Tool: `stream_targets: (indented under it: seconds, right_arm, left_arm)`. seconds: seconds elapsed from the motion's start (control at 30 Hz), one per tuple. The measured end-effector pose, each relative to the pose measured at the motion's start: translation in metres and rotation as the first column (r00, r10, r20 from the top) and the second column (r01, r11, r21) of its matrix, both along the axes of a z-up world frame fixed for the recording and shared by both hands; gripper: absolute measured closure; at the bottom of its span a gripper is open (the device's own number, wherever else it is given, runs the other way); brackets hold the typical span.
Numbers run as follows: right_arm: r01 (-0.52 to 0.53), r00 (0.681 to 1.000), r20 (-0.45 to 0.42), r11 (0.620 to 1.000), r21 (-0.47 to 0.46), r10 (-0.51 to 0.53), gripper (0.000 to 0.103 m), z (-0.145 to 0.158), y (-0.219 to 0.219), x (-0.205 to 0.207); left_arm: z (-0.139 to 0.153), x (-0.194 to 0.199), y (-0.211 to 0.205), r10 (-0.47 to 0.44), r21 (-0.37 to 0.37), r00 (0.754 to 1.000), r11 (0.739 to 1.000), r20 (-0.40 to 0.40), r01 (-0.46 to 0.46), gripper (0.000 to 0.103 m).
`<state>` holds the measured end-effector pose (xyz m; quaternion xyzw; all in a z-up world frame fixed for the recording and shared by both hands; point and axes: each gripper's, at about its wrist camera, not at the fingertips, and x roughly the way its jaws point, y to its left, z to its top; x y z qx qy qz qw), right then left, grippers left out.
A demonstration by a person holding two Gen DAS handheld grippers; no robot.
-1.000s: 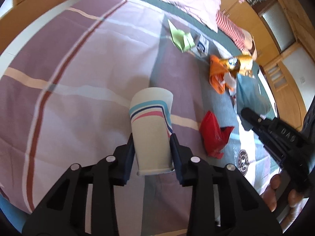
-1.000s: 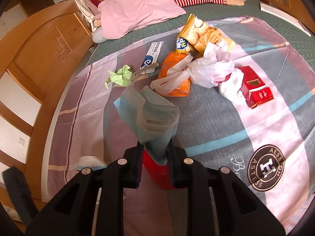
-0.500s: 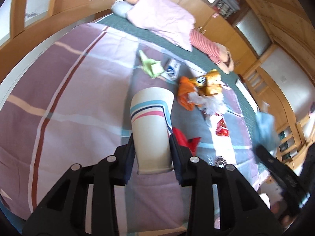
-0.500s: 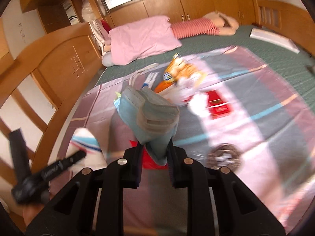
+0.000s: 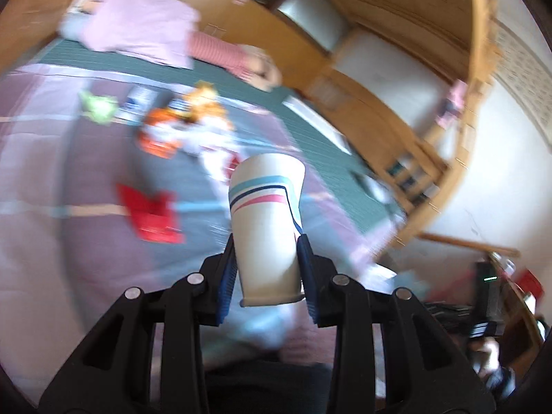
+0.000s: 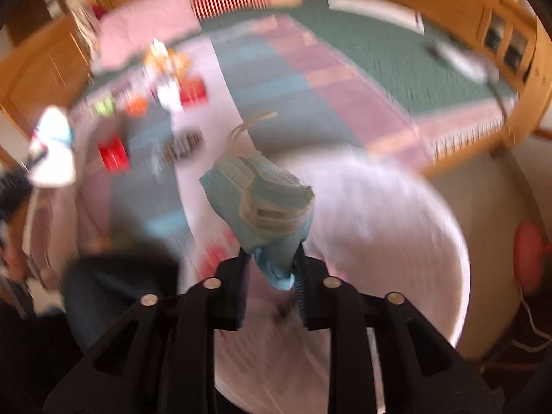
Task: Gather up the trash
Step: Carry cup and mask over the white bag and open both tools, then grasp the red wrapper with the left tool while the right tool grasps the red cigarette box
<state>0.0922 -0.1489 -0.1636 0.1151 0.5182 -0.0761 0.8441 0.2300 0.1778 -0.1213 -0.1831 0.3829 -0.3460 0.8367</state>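
Observation:
My left gripper (image 5: 265, 241) is shut on a white paper cup (image 5: 265, 214) with blue and pink stripes, held upright above the bed. The cup also shows, blurred, at the left of the right wrist view (image 6: 51, 148). A crumpled blue face mask (image 6: 262, 207) sits between the jaws of my right gripper (image 6: 272, 258). Those jaws are opening, though the pads still touch the mask. Right under the mask is a big round white bin (image 6: 431, 241). On the bedspread lie a red wrapper (image 5: 151, 210), an orange snack bag (image 5: 158, 134) and green paper (image 5: 98, 108).
A pink pillow (image 5: 138, 20) and a striped cushion (image 5: 220, 51) lie at the head of the bed. Wooden cabinets (image 5: 379, 110) line the far side. A person's dark-clothed leg (image 6: 114, 293) is left of the bin. A red round object (image 6: 528, 255) stands right of it.
Both hands swung away from the trash pile toward the bed's edge. The white bin came into view under the mask. The left gripper rose and rolled with the cup.

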Motion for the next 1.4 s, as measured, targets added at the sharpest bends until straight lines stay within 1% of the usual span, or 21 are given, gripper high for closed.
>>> stream_targets:
  seconds: [0.03,0.07,0.17,0.2,0.27,0.3,0.33,0.37,0.4,0.47,0.57,0.6,0.67,0.73,0.8,0.9,0.97,1.0,1.1,1.23,1.4]
  right_arm:
    - [0.014,1.000,-0.022,1.000,0.013,-0.014,0.051,-0.007,-0.006,-0.008]
    - [0.043,0.999,-0.012,0.999,0.018,-0.043,0.039,-0.007,-0.015,-0.016]
    - [0.188,0.975,0.112,0.982,0.031,-0.191,0.032,0.019,-0.050,-0.040]
    - [0.249,0.954,0.159,0.967,0.046,-0.253,0.031,0.029,-0.063,-0.048]
    - [0.359,0.895,0.250,0.930,0.083,-0.368,0.029,0.051,-0.091,-0.067]
    - [0.394,0.871,0.280,0.915,0.091,-0.403,0.029,0.060,-0.099,-0.073]
    - [0.427,0.850,0.301,0.900,0.085,-0.432,0.027,0.066,-0.108,-0.081]
    - [0.451,0.838,0.307,0.889,0.072,-0.451,0.027,0.069,-0.113,-0.085]
    - [0.461,0.834,0.307,0.885,0.068,-0.458,0.027,0.070,-0.116,-0.086]
    - [0.473,0.826,0.303,0.877,0.085,-0.474,0.027,0.067,-0.122,-0.088]
    - [0.463,0.836,0.286,0.882,0.092,-0.469,0.027,0.060,-0.120,-0.082]
    - [0.450,0.845,0.278,0.888,0.090,-0.457,0.027,0.056,-0.117,-0.075]
    - [0.419,0.863,0.267,0.903,0.095,-0.429,0.027,0.055,-0.112,-0.061]
    - [0.367,0.889,0.253,0.925,0.102,-0.381,0.027,0.053,-0.100,-0.035]
    - [0.308,0.912,0.248,0.945,0.113,-0.327,0.027,0.054,-0.086,-0.004]
    - [0.187,0.945,0.244,0.972,0.146,-0.218,0.027,0.052,-0.051,0.070]
    - [0.106,0.962,0.234,0.981,0.162,-0.143,0.026,0.048,-0.029,0.114]
    - [0.062,0.971,0.218,0.984,0.164,-0.098,0.025,0.042,-0.015,0.140]
    - [-0.031,0.985,0.171,0.986,0.163,0.003,0.024,0.014,0.025,0.222]
    - [-0.076,0.992,0.104,0.993,0.091,0.066,0.024,-0.033,0.067,0.315]
    - [-0.040,0.999,0.037,0.994,0.103,0.037,0.024,-0.074,0.080,0.368]
  left_arm:
    - [0.000,-0.006,-0.013,-0.035,-0.009,0.999,0.999,-0.008,0.035,0.069]
    - [0.002,-0.012,-0.028,-0.078,-0.020,0.997,0.997,-0.014,0.078,0.069]
    - [0.006,-0.042,-0.087,-0.262,-0.041,0.965,0.964,-0.018,0.261,0.068]
    - [0.006,-0.055,-0.115,-0.341,-0.040,0.940,0.939,-0.027,0.340,0.065]
    - [0.003,-0.072,-0.147,-0.432,-0.039,0.901,0.902,-0.039,0.431,0.062]
    - [0.000,-0.081,-0.170,-0.485,-0.042,0.873,0.874,-0.046,0.484,0.054]
    - [-0.002,-0.085,-0.180,-0.511,-0.046,0.858,0.860,-0.052,0.509,0.044]
    - [-0.004,-0.088,-0.191,-0.530,-0.045,0.846,0.848,-0.059,0.528,0.024]
    - [-0.006,-0.088,-0.200,-0.524,-0.026,0.849,0.852,-0.064,0.523,0.018]
    - [-0.007,-0.081,-0.200,-0.487,-0.005,0.870,0.873,-0.074,0.488,0.018]
    - [-0.003,-0.039,-0.156,-0.334,-0.003,0.939,0.942,-0.076,0.335,0.017]
    - [-0.002,-0.012,-0.127,-0.214,0.030,0.974,0.976,-0.077,0.217,0.017]
    - [-0.003,0.022,-0.088,-0.026,0.097,0.997,0.995,-0.076,0.033,0.017]
    - [-0.014,0.061,-0.039,0.183,0.164,0.981,0.972,-0.061,-0.171,0.015]
    - [-0.040,0.095,-0.002,0.319,0.232,0.940,0.930,-0.125,-0.285,0.014]
    - [-0.078,0.121,0.028,0.385,0.267,0.902,0.906,-0.195,-0.329,0.013]
    - [-0.099,0.133,0.031,0.425,0.293,0.873,0.889,-0.238,-0.353,0.013]
    - [-0.109,0.140,0.036,0.426,0.290,0.866,0.890,-0.262,-0.351,0.013]
    - [-0.120,0.141,0.039,0.412,0.294,0.866,0.897,-0.284,-0.330,0.013]
    - [-0.125,0.141,0.036,0.403,0.273,0.864,0.905,-0.302,-0.326,0.013]
    - [-0.122,0.137,0.025,0.363,0.322,0.891,0.907,-0.272,-0.272,0.014]
